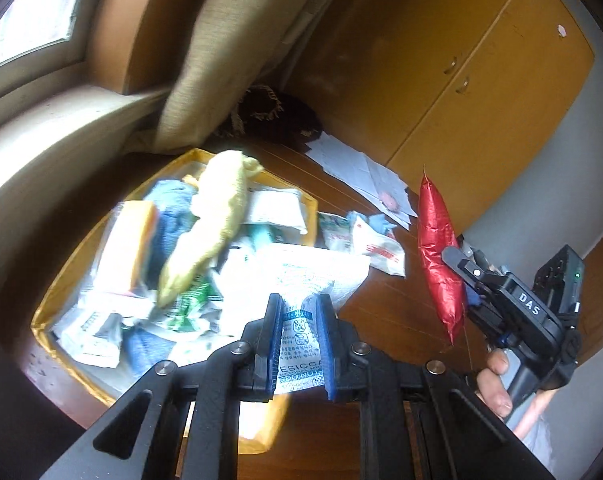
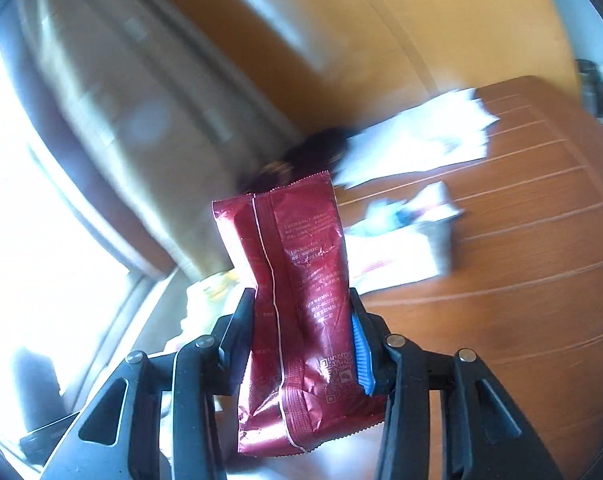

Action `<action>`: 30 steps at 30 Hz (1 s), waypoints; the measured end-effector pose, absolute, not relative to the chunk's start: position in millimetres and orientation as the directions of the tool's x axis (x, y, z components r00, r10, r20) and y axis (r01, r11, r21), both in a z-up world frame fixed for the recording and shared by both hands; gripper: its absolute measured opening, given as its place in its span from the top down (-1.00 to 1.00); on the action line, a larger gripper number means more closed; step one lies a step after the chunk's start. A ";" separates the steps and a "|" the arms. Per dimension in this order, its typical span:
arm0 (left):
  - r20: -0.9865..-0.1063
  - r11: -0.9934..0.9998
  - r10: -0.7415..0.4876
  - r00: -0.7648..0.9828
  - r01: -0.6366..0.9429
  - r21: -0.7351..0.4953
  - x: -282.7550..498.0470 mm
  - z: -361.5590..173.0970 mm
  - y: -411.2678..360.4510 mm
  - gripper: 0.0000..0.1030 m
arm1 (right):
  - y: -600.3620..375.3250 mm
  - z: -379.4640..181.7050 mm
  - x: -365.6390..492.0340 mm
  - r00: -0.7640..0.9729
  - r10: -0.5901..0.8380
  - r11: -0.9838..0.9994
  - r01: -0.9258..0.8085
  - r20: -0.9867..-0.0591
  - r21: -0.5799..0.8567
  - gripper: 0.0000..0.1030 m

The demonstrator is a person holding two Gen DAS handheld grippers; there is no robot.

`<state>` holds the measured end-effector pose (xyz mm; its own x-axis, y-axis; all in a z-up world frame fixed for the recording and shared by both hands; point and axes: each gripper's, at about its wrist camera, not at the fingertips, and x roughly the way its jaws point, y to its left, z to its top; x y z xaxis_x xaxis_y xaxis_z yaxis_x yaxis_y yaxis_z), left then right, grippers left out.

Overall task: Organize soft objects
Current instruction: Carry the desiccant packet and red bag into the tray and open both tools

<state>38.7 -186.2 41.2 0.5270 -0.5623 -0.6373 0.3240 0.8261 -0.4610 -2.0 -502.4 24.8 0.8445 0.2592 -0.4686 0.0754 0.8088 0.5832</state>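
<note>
My left gripper (image 1: 297,344) is pinching one white sachet (image 1: 301,344) just above the box (image 1: 45,320); my right gripper (image 2: 301,344) is squeezing one red pouch (image 2: 297,320) beside it. Only the left view is showing the box's heap and two packets (image 1: 361,240) lying beyond.

blurred: papers (image 2: 413,140) | hidden: red packet (image 2: 297,312) sides behind fingers (image 2: 361,344)

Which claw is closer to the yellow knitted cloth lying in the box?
Left. The left claw, shut on a white desiccant packet, hangs over the box beside the yellow knitted cloth; the right claw, gripping a red foil packet, is farther off.
</note>
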 end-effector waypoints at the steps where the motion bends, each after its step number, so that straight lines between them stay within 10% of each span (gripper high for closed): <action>1: -0.642 0.834 -0.550 0.534 0.313 -0.454 41.6 40.3 -178.1 0.68 | -487.8 28.0 3.0 0.834 0.283 0.811 0.056 -0.474 0.583 0.19; 22: -0.759 0.908 -0.408 0.508 0.312 -0.279 47.7 4.4 -159.0 0.65 | -370.8 -13.6 90.3 0.681 0.265 0.812 0.224 -0.683 0.539 0.10; 26: -0.755 0.899 -0.431 0.494 0.301 -0.317 53.0 1.2 -159.6 0.06 | -365.9 -12.1 89.5 0.686 0.313 0.805 0.175 -0.657 0.567 -0.06; 30: -0.722 0.887 -0.461 0.516 0.305 -0.348 48.1 8.8 -157.4 0.02 | -374.6 -8.5 80.1 0.690 0.400 0.780 0.090 -0.603 0.620 -0.10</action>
